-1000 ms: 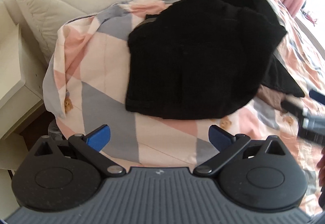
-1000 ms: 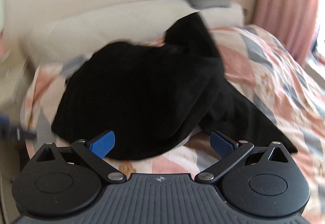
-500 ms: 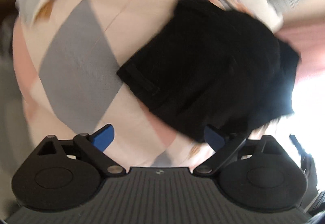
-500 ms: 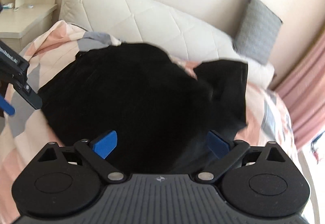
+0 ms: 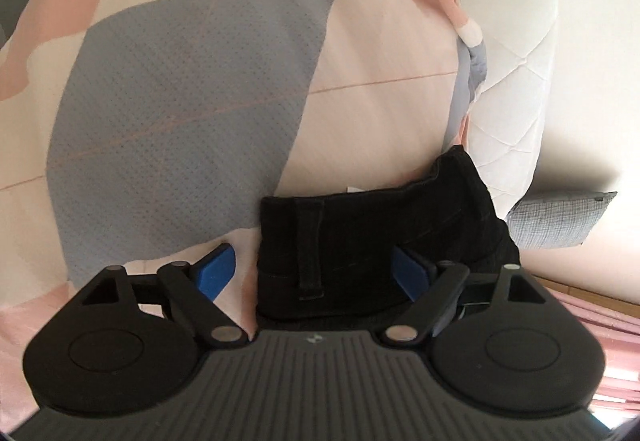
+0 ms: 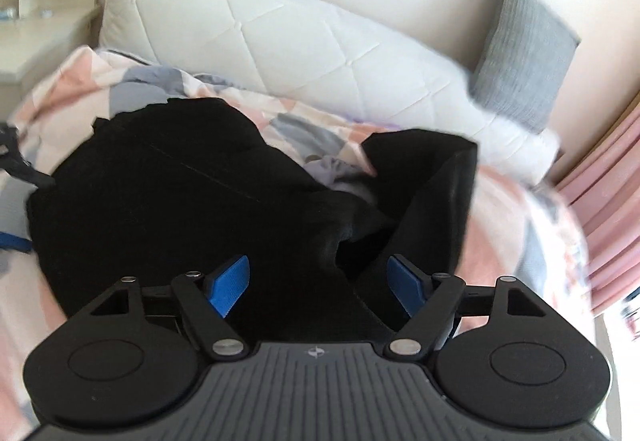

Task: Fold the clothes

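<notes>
Left wrist view: we see the left gripper (image 5: 316, 275) spread wide around the black trousers' (image 5: 360, 241) waistband corner, not clamping it. Right gripper (image 6: 318, 287) likewise gapes over the loosely bunched trousers on the bedspread (image 5: 192, 81) near its pillow-side edge; we judge folding barely begun.

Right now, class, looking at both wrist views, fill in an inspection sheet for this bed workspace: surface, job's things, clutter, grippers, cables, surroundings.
Surface: patchwork quilt in pink, grey-blue and cream, covering the bed.
Job's things: black trousers, crumpled on the quilt; waistband corner with belt loop lies between the left gripper's fingers.
Clutter: nothing seen on the quilt.
Grippers: left gripper open around the waistband; right gripper open over the trousers.
Cables: nothing seen.
Surroundings: quilted white pillow, grey cushion, pink curtain, bedside table.
</notes>
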Demonstrator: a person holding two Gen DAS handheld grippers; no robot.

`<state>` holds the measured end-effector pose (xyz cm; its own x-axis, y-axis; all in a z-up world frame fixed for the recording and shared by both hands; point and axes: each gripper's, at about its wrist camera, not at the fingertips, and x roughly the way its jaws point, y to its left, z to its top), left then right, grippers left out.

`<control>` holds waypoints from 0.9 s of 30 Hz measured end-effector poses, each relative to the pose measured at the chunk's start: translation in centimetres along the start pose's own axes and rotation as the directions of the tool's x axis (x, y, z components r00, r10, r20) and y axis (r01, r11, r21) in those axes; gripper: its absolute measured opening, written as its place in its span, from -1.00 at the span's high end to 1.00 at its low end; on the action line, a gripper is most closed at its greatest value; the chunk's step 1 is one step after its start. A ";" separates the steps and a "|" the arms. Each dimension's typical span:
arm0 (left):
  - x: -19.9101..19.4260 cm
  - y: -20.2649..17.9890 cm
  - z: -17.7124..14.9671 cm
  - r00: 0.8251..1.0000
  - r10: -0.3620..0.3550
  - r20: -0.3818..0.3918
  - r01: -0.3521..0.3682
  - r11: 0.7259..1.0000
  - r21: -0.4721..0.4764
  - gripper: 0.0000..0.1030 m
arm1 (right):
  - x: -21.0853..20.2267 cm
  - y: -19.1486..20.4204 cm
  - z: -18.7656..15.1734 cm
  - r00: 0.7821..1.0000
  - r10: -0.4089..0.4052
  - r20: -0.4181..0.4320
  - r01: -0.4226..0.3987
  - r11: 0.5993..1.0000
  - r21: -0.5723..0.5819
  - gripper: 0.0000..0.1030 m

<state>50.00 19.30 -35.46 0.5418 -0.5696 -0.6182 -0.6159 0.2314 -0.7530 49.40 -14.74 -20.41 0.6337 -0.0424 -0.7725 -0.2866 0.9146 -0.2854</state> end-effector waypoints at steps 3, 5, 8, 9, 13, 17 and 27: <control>0.9 -1.1 -0.2 1.000 0.011 0.010 -0.011 1.000 0.018 -0.50 | 1.3 -0.7 -0.7 0.997 0.070 -0.044 -0.068 0.996 0.056 -0.22; 1.3 -0.9 -0.5 0.999 0.036 0.021 -0.037 0.998 0.046 -0.42 | 1.5 -1.3 -1.4 0.992 0.110 -0.058 -0.103 0.988 0.111 0.50; 1.0 -1.5 -0.6 0.998 0.059 0.029 -0.061 0.993 0.097 -0.02 | 0.4 -2.8 -2.8 0.981 0.195 -0.020 -0.184 0.951 0.250 0.66; 0.5 -1.6 -0.8 0.998 0.058 0.030 -0.062 0.991 0.118 0.15 | -0.3 -3.0 -3.4 0.978 0.208 -0.008 -0.198 0.941 0.274 0.72; -1.7 -3.5 -1.3 0.999 0.026 0.035 -0.034 0.969 0.243 0.54 | -4.6 -3.1 -6.0 0.963 0.263 0.064 -0.268 0.894 0.359 0.78; -4.9 -6.9 -2.5 0.999 -0.031 0.032 0.015 0.918 0.396 0.65 | -10.0 -2.1 -8.6 0.946 0.294 0.138 -0.324 0.846 0.423 0.81; -15.1 -15.8 -17.7 0.937 -0.278 -0.211 0.333 0.530 0.780 0.66 | -22.6 2.0 -24.5 0.931 0.207 0.301 -0.365 0.487 0.794 0.81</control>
<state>41.41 10.25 -10.28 0.5583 -0.7644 -0.3225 0.2995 0.5482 -0.7809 16.94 -21.83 -17.41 0.7470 0.2708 -0.6072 0.1995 0.7799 0.5932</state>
